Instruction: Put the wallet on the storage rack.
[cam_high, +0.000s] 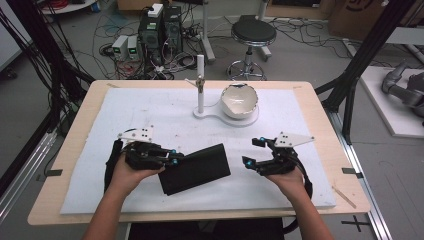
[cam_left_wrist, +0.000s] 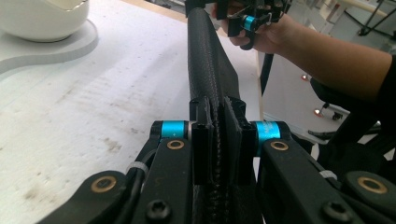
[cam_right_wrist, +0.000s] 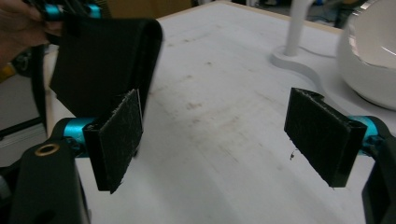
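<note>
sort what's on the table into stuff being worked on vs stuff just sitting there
In use: black pouch, clamped in the left gripper; right gripper, open beside it.
Just sitting: white bowl, white stand, stool behind the table.

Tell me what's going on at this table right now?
A person works at a table covered with a white mat, a two-jaw gripper in each hand. The left gripper is clamped on the edge of a flat black pouch and holds it. The right gripper is beside the pouch with its jaws wide open and nothing between them. At the far side, a white bowl sits on a white stand, untouched.
</note>
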